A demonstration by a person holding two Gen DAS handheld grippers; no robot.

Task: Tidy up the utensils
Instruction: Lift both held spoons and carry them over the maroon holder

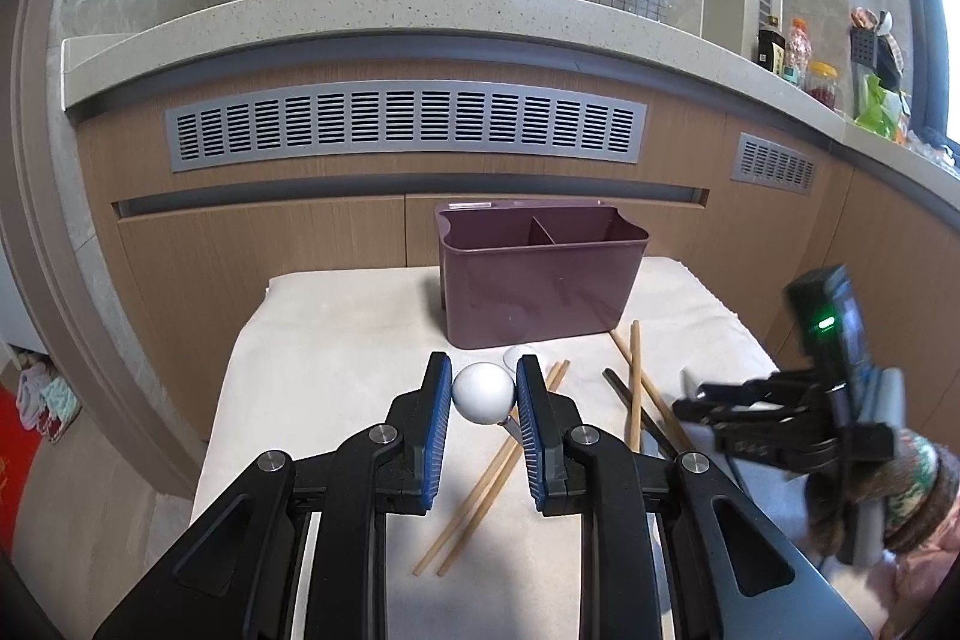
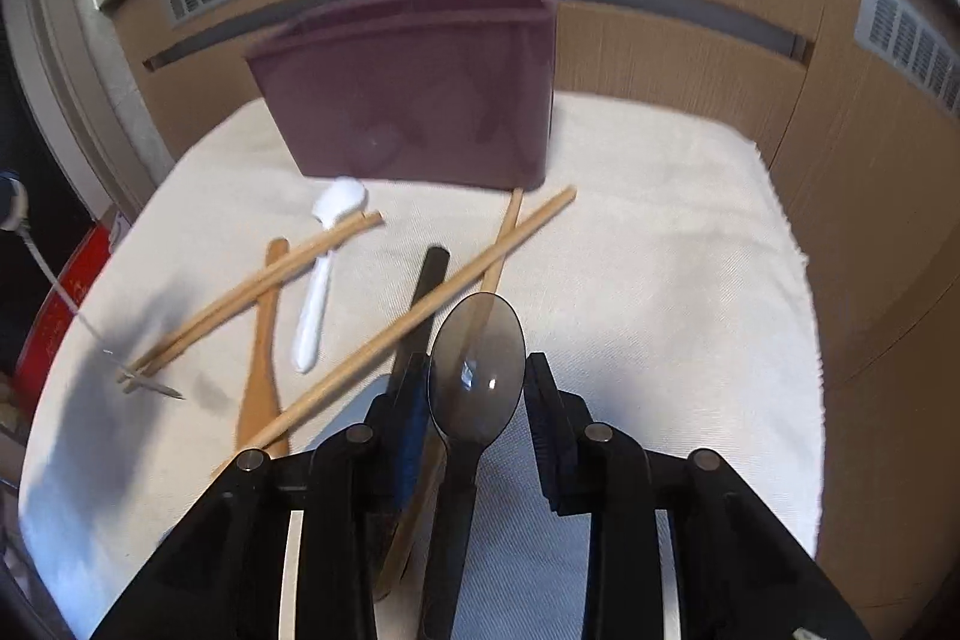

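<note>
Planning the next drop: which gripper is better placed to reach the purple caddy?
Left. Left gripper clamps the white ball-headed utensil, caddy straight ahead; right gripper low, grip on grey spoon unclear.

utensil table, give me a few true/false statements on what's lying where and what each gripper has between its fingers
1. The purple caddy has an inner divider and no utensil shows inside it. True.
2. The left gripper has a black fork between its fingers. False: a white ball-shaped thing sits between them, touching both pads.
3. A smoky translucent spoon sits between the right gripper's fingers. True.
4. The white plastic spoon stands upright in the caddy. False: it lies flat on the cloth in front of the caddy.
5. The wooden chopsticks are bundled neatly side by side. False: they lie scattered, some crossing other utensils.
</note>
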